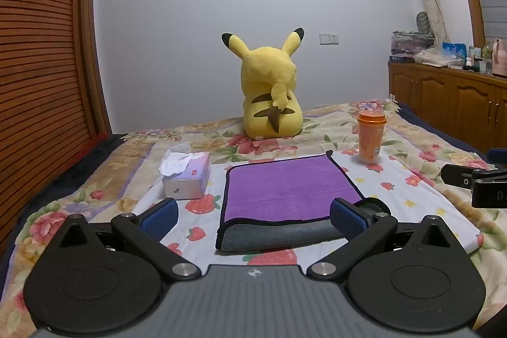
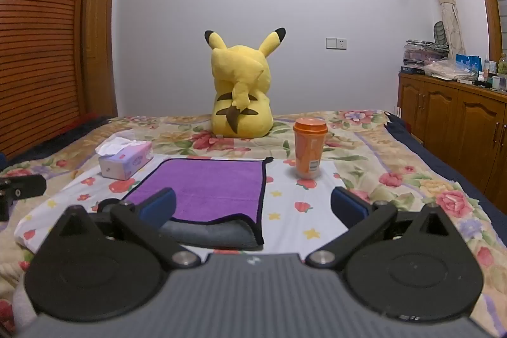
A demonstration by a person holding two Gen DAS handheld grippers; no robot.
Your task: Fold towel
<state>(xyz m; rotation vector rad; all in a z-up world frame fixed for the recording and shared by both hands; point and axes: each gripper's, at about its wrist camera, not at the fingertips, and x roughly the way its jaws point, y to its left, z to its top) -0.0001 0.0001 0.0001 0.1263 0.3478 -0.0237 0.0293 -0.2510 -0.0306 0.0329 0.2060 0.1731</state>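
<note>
Since the purple towel (image 1: 290, 190) lies already doubled on the bed (image 1: 421, 148) at lower centre of both frames, each wide, empty claw, left claw (image 1: 253, 219) and right claw (image 2: 253, 209), should probably pinch both layers at a near corner.

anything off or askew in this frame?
Mostly tidy. The towel is folded unevenly: its purple top layer stops short, leaving a grey strip exposed along the near edge. The orange cup stands upright, nothing spilled. Both grippers are open.
</note>
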